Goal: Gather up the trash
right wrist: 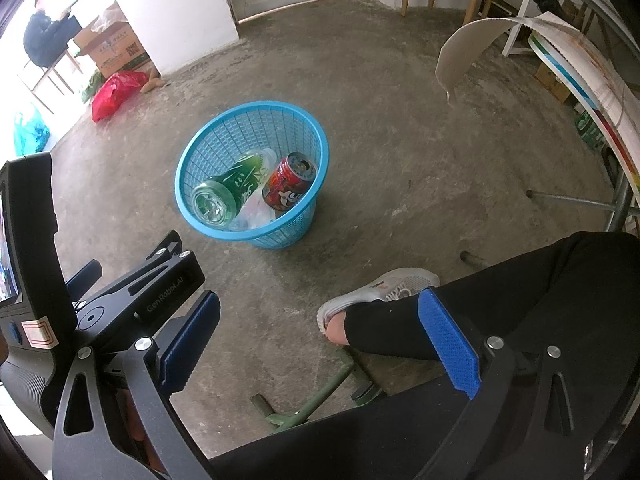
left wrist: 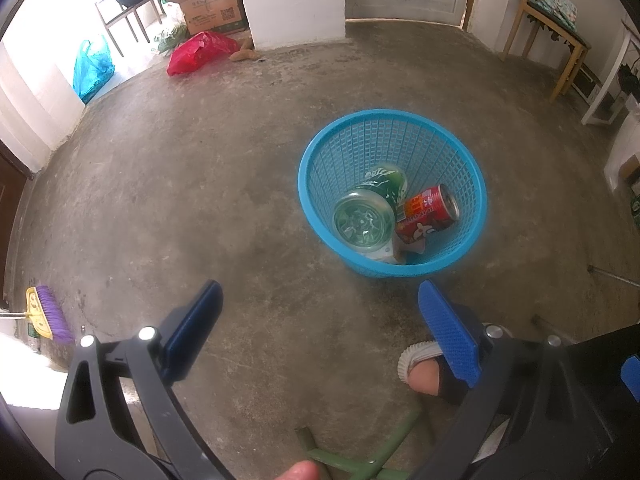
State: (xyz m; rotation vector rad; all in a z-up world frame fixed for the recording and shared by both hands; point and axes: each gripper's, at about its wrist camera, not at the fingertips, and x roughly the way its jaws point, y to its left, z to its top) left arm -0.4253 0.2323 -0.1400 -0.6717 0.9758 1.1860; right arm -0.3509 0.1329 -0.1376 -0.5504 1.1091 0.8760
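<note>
Both my left gripper (left wrist: 320,320) and right gripper (right wrist: 320,328) gape empty, the blue mesh wastebasket (left wrist: 472,184) at one o'clock, apparently nearer the left.

Both wrist cameras are looking down at the floor from nearby, sharing the blue basket (left wrist: 392,192) (right wrist: 252,176) mid-frame.

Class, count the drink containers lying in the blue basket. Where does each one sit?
2: a green bottle toward the left side of the basket, and a red can beside it on the right. More may be hidden under them.
</note>
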